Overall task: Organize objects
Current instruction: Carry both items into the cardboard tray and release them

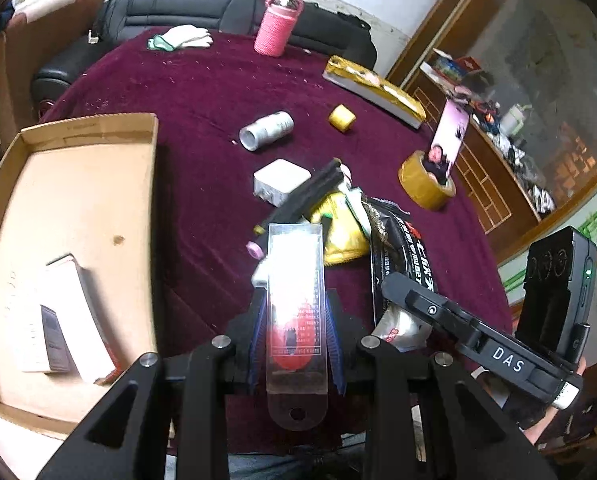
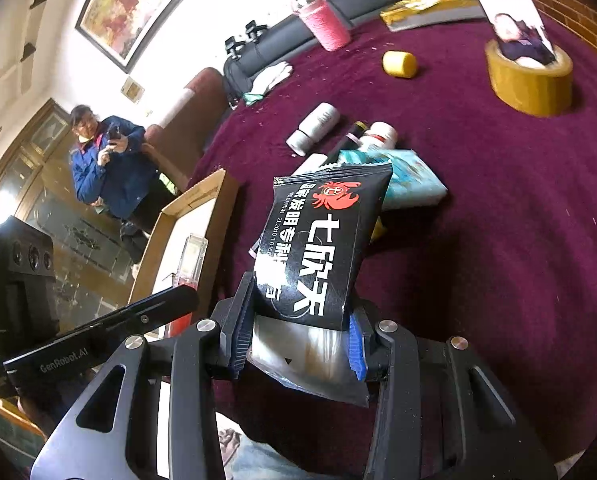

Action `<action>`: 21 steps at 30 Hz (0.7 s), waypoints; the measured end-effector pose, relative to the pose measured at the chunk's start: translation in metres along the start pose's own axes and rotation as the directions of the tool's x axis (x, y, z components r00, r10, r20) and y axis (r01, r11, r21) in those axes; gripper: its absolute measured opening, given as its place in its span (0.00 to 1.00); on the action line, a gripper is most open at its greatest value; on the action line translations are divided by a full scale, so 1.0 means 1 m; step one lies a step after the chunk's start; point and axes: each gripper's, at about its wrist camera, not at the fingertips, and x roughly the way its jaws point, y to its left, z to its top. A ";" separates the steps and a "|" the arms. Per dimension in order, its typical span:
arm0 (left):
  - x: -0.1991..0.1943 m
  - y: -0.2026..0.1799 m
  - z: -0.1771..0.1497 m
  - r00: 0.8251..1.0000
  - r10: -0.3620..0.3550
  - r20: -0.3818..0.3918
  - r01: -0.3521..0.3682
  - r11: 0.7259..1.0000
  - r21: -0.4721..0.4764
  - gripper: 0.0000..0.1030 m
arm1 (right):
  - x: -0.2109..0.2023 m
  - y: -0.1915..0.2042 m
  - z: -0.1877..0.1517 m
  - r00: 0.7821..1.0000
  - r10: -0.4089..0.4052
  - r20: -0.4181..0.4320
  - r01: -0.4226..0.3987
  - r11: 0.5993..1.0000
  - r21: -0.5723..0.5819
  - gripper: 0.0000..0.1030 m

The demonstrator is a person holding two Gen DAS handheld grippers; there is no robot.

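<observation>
From the left wrist, the left hand-held gripper [image 1: 296, 332] clamps a clear plastic case [image 1: 296, 312] with a red item inside, held over the maroon worktop [image 1: 202, 92] just right of the cardboard box [image 1: 78, 184], which holds a white book. From the right wrist, the right hand-held gripper [image 2: 298, 344] grips a black snack packet [image 2: 318, 248] above the worktop, the cardboard box to its left.

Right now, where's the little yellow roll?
In the left wrist view, the yellow roll lies on the red cloth, right of the white tube, near the gold box.
</observation>
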 end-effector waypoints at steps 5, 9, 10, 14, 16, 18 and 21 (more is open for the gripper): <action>-0.022 0.030 0.012 0.999 0.018 0.031 -0.015 0.997 -0.074 0.26 | 0.012 0.025 0.014 0.999 0.039 -0.012 -0.039 0.998 -0.050 0.38; -0.031 0.058 0.019 0.997 0.053 0.050 -0.046 0.990 -0.129 0.26 | 0.032 0.053 0.024 0.994 0.093 -0.050 -0.098 0.988 -0.118 0.38; -0.034 0.067 0.021 0.997 0.061 0.053 -0.053 0.988 -0.147 0.26 | 0.040 0.062 0.026 0.992 0.112 -0.064 -0.119 0.984 -0.134 0.38; -0.045 0.096 0.028 0.991 0.114 0.071 -0.097 0.974 -0.204 0.26 | 0.072 0.087 0.032 0.981 0.151 -0.119 -0.169 0.972 -0.164 0.38; -0.049 0.111 0.030 0.986 0.147 0.074 -0.127 0.966 -0.227 0.26 | 0.086 0.097 0.035 0.973 0.174 -0.150 -0.198 0.966 -0.166 0.38; -0.051 0.132 0.031 0.983 0.173 0.069 -0.149 0.952 -0.268 0.26 | 0.101 0.111 0.036 0.966 0.195 -0.171 -0.227 0.954 -0.194 0.38; -0.049 0.156 0.033 0.976 0.209 0.062 -0.180 0.934 -0.310 0.26 | 0.122 0.127 0.039 0.963 0.190 -0.191 -0.231 0.947 -0.223 0.38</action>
